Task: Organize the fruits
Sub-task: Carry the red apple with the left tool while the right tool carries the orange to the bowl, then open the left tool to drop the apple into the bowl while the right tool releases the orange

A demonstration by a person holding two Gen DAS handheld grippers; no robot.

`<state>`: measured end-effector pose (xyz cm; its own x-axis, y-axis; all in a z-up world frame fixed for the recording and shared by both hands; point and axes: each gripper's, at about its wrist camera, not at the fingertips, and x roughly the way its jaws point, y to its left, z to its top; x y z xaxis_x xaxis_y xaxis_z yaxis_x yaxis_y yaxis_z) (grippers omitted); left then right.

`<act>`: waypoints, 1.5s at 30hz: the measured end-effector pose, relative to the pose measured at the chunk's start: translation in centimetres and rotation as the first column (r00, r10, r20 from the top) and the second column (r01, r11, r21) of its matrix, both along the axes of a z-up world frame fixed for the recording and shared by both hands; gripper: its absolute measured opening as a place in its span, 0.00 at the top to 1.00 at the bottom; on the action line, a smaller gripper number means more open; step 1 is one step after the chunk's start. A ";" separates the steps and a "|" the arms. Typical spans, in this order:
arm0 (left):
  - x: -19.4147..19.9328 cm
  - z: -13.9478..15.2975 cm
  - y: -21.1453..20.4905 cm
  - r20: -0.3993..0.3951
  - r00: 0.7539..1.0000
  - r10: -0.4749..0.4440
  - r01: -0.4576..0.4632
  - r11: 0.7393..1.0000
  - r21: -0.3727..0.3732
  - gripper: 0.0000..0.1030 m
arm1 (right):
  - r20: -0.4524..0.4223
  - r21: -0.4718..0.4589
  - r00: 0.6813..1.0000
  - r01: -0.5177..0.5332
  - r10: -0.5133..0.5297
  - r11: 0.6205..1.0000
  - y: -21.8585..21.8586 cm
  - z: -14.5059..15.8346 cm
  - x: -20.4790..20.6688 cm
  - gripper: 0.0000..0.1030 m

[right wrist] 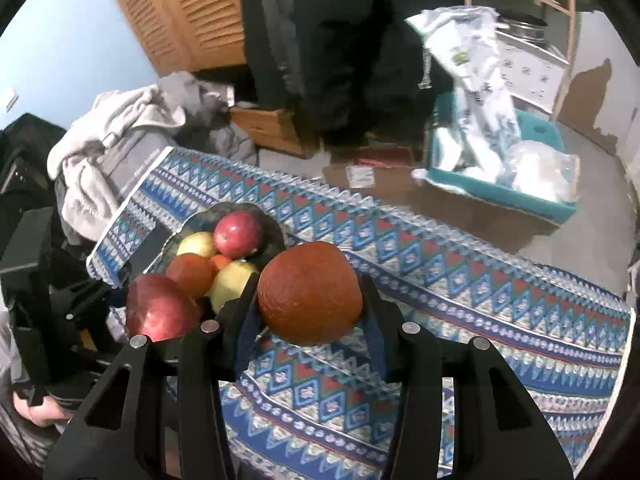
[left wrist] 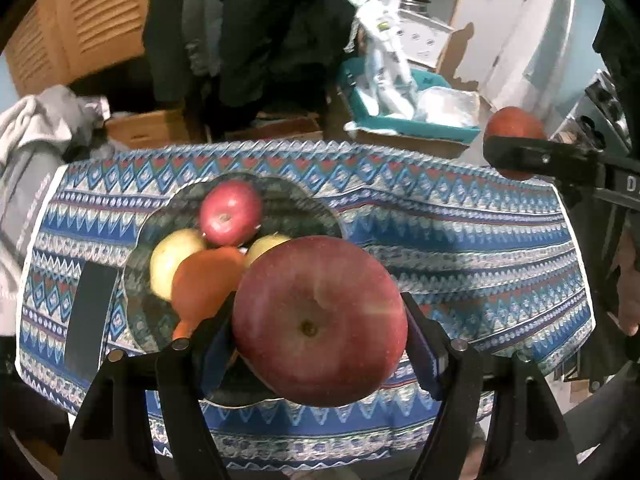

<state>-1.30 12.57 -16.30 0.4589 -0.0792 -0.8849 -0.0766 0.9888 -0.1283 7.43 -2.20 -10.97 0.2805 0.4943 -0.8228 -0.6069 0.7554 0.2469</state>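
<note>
My left gripper (left wrist: 320, 324) is shut on a big red apple (left wrist: 320, 320), held just above the near rim of a dark glass bowl (left wrist: 316, 208). The bowl holds a smaller red apple (left wrist: 231, 212), two yellow apples (left wrist: 174, 262), and an orange fruit (left wrist: 204, 284). My right gripper (right wrist: 310, 300) is shut on an orange (right wrist: 310, 292), hanging over the patterned cloth to the right of the bowl (right wrist: 276, 236). The left view shows that orange (left wrist: 516, 124) in the right gripper at the far right. The right view shows the big red apple (right wrist: 162, 306) at the bowl's near side.
A blue patterned cloth (left wrist: 460, 248) covers the small table. A dark flat object (left wrist: 90, 312) lies left of the bowl. Grey clothes (right wrist: 120, 140) are piled at the table's left end. Beyond stand cardboard boxes, a teal bin (right wrist: 500, 192) with bags, and a person's dark legs.
</note>
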 end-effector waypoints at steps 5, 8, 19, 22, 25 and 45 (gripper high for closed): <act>-0.4 -2.5 1.5 -0.057 0.998 0.029 -0.029 1.000 0.000 0.25 | -0.032 -0.011 0.999 -0.029 0.028 1.000 2.3 -1.2 -0.2 0.55; -0.4 -3.7 2.0 -0.086 0.996 0.039 -0.039 0.999 0.002 0.25 | -0.043 -0.021 0.998 -0.042 0.041 0.999 3.4 -1.8 -0.3 0.55; 0.1 -7.4 2.2 -0.174 0.983 0.050 -0.054 0.998 -0.020 0.25 | -0.097 -0.047 0.993 -0.077 0.072 0.996 6.0 -4.2 -0.2 0.55; 0.3 -8.5 2.4 -0.199 0.979 0.055 -0.062 0.998 -0.031 0.25 | -0.108 -0.055 0.991 -0.088 0.082 0.995 6.6 -4.8 -0.4 0.55; 0.4 -8.4 2.2 -0.200 0.979 0.051 -0.057 0.998 -0.024 0.25 | -0.118 -0.058 0.989 -0.095 0.087 0.994 7.1 -5.4 -0.4 0.55; 0.5 -3.7 7.6 -0.111 0.972 0.207 -0.222 0.963 -0.150 0.23 | -0.194 -0.054 0.978 -0.093 0.081 0.994 9.7 -9.1 1.7 0.55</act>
<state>-0.83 20.15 -19.98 0.3969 -0.1320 -0.9083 -0.3036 0.9150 -0.2656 9.10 7.50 -20.09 0.0734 0.4558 -0.8870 -0.6169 0.7196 0.3188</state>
